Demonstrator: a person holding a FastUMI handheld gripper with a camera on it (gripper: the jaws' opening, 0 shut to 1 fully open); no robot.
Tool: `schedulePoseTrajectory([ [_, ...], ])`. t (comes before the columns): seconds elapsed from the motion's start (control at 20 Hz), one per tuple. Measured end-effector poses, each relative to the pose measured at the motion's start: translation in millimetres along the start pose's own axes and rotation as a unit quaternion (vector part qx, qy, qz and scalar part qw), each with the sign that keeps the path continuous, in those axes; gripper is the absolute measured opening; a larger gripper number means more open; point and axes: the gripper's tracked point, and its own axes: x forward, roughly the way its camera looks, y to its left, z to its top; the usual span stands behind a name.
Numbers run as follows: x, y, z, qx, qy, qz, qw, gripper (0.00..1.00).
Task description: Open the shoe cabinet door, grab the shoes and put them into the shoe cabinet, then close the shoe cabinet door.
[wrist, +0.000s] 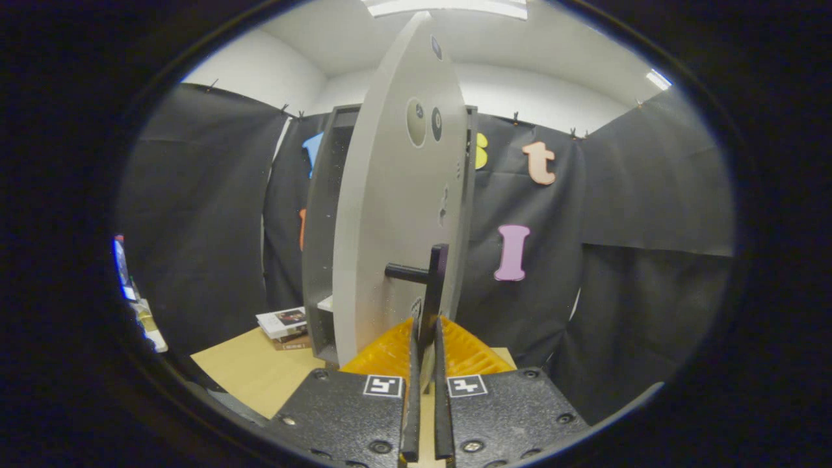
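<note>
The gripper (426,338) pinches the lower end of the dark handle (434,286), a bar that stands upright off the door (390,214) on a short stub. Both fingers press on the bar from left and right, with only a narrow slot between them, and the bar's lower tip sits in that slot.

The door is a pale grey panel, swung open and seen nearly edge-on, rising just beyond the fingers. Its face bears two round holes near the top, one larger and light inside, one smaller and dark, and a few small marks lower down.

Behind the door stands the cabinet (325,227), a grey upright box open toward the near side; its inside is dim and a pale shelf edge shows low down. It rests on a tan table (253,370).

To the left of the cabinet, on the table, lies a small stack of books (284,326). Farther left, some small items sit at the edge of sight, too blurred to name. White walls and a ceiling light (448,6) show above the booth.
</note>
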Motion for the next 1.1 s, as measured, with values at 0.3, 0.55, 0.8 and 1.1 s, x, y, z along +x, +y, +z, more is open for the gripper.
schedulePoseTrajectory([
  [0.3,-10,-38,-3,0.050,-0.007,-0.015,0.999,0.04],
  [0.55,-12,-51,-8,0.062,-0.025,-0.007,0.998,0.04],
  [0.8,-35,-79,3,0.050,-0.073,-0.040,0.995,0.53],
  [1.1,-78,-61,-24,0.082,-0.069,-0.061,0.992,0.97],
])
